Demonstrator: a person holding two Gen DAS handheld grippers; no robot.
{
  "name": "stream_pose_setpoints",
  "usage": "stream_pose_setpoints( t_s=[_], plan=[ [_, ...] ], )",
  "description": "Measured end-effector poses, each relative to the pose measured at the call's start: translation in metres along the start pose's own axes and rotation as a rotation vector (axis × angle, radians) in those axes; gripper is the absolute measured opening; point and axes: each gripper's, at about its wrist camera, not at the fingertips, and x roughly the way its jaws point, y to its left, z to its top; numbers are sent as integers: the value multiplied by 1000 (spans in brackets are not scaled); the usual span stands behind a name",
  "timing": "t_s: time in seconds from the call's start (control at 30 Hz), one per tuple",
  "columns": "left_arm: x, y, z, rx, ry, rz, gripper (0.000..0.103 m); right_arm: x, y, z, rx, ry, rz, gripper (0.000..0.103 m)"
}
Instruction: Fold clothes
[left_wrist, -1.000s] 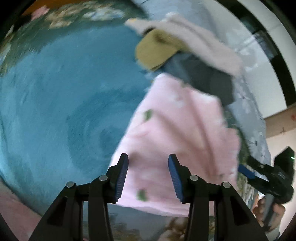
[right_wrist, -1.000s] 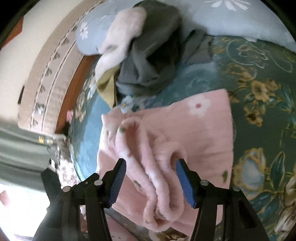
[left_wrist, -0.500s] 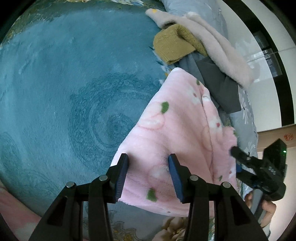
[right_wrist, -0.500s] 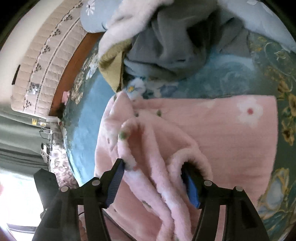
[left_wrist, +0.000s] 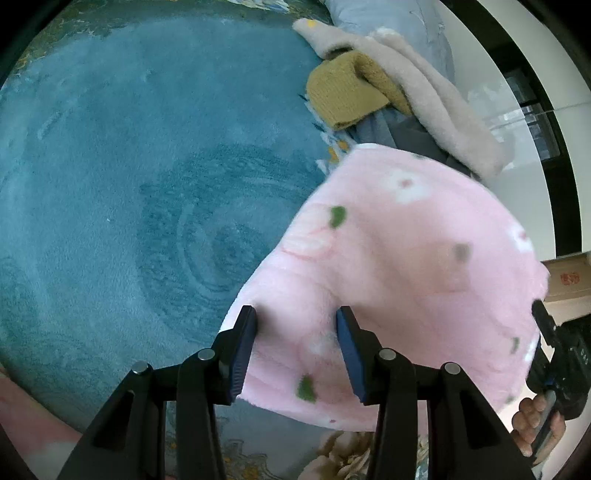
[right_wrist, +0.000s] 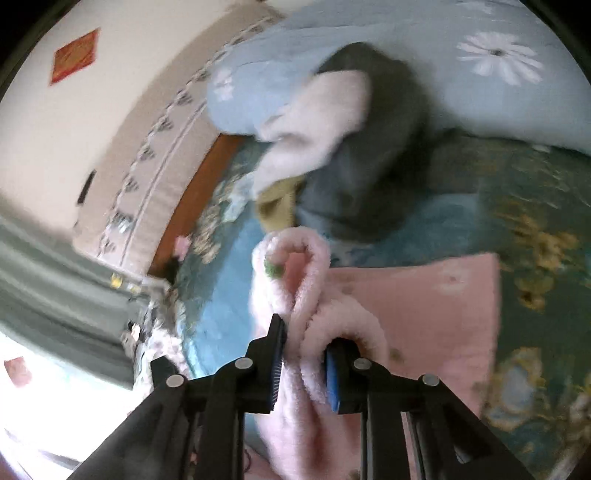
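Left wrist view: the left claw (left_wrist: 295, 343) is seen about half open, with the near edge of the pink fleece garment (left_wrist: 399, 266) bunched between its fingers (left_wrist: 242, 354). The fleece looks pinched there, with the blue pads touching it on both sides. The garment is held up off the bed (left_wrist: 129, 166), which is covered by a teal plush blanket with a swirl pattern. Toward the bed's far edge a pile is seen: a mustard knit piece (left_wrist: 343, 92), a cream fluffy piece (left_wrist: 424, 96) draped over it, and some grey fabric underneath. At the garment's other side, the right claw (left_wrist: 546, 325) is glimpsed with a hand (left_wrist: 535, 424) around its handle.

Right wrist view (pretty blurry): the right claw (right_wrist: 304, 362) is closing, and a thick rolled fold of the pink fleece garment (right_wrist: 417, 306) is caught between its pads, squeezed narrow. A loop of fleece is curled up just past the fingertips, and the rest is spread flat on the bed (right_wrist: 535, 206) toward its near edge. The grey clothes (right_wrist: 373, 155) and the cream fluffy piece (right_wrist: 317, 122) are piled against a light blue daisy pillow (right_wrist: 461, 66) at the bed's far edge. A padded headboard (right_wrist: 147, 155) is seen at that end.
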Motion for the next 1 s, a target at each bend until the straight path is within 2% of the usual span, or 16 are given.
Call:
stream_pose_setpoints(
  t_s=[0.07, 0.13, 0.23, 0.37, 0.47, 0.57, 0.63, 0.7, 0.83, 0.9, 1.0],
  plan=[
    [0, -3, -1, 13, 4, -4, 46, 4, -29, -3, 62, 15, -88, 21],
    [-1, -5, -2, 24, 5, -5, 46, 23, -62, -13, 150, 73, -175, 21],
    [-7, -4, -2, 12, -10, -7, 46, 41, -95, -27, 282, 96, -177, 21],
    [-19, -7, 1, 12, -48, -15, 46, 31, -84, -23, 235, 88, -173, 21],
    [-29, -24, 3, 70, -81, -40, 46, 11, -70, -17, 196, 52, -116, 21],
    [-27, -44, 2, 131, -73, -98, 46, 7, -78, -22, 190, 63, -143, 21],
    [-16, -54, -1, 172, -37, -104, 46, 18, -94, -30, 233, 94, -178, 21],
    [0, -57, -8, 204, 15, -75, 46, 29, -108, -38, 277, 109, -193, 21],
    [24, -43, -11, 156, 104, -25, 46, 32, -108, -37, 270, 115, -188, 22],
    [26, -36, -8, 119, 107, -48, 46, 30, -107, -35, 271, 129, -188, 23],
    [31, -38, -9, 135, 121, -31, 46, 26, -99, -31, 273, 153, -207, 29]
  ],
)
